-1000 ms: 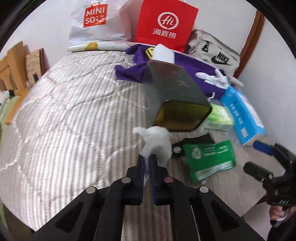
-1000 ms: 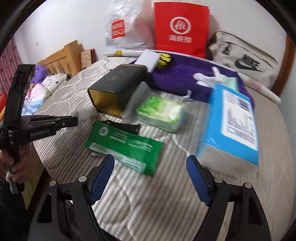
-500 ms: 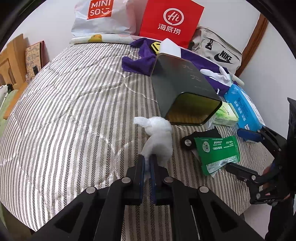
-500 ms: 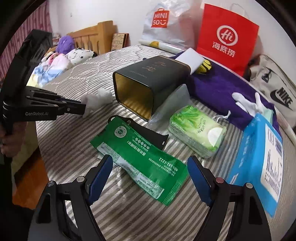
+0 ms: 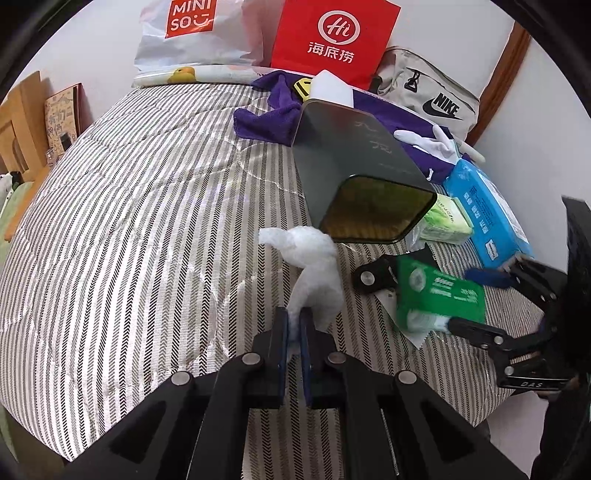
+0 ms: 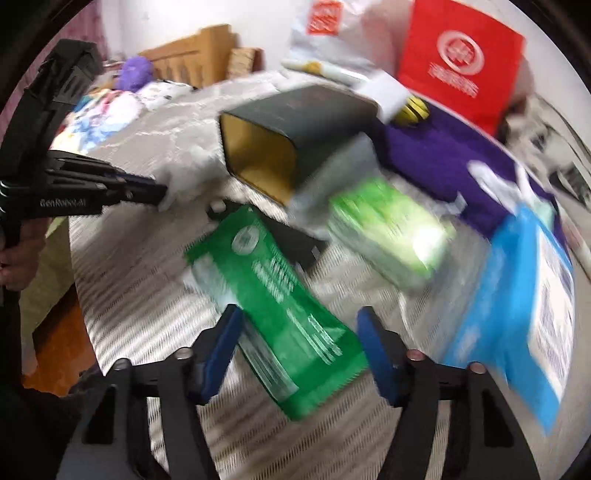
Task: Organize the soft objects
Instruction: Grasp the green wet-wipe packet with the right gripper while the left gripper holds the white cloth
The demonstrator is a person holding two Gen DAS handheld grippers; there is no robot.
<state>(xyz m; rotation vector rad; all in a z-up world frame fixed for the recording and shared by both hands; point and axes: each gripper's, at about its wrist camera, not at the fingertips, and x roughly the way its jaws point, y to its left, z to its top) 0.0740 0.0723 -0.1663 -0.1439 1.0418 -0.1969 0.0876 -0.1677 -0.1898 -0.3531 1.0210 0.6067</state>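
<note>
Left gripper (image 5: 294, 325) jaws clenched on crumpled white tissue wad (image 5: 310, 258); right gripper (image 6: 299, 332) jaws, just narrowing, straddle flat green plastic packet (image 6: 280, 310) at 12 o'clock, contact indeterminable.

Ref. landmark: red paper bag (image 5: 334, 35), white round logo, upright against the wall.

- White plastic shopping bag (image 5: 192, 33), orange logo panel: directly L of red bag, touching it.
- Beige sling bag (image 5: 428, 92), black swoosh mark: directly R of red bag, slumped against the wall.
- Brown wooden trim (image 5: 498, 81): R of red bag, beyond sling bag, running up the wall.
- Striped quilt (image 5: 129, 221): spreads out in front of red bag, fills most of L wrist view.
- Wooden headboard (image 6: 195, 51): well L of red bag, at far end of quilt.
- Printed card (image 5: 61, 122): far L of red bag, leaning on wood; text too small to read.
</note>
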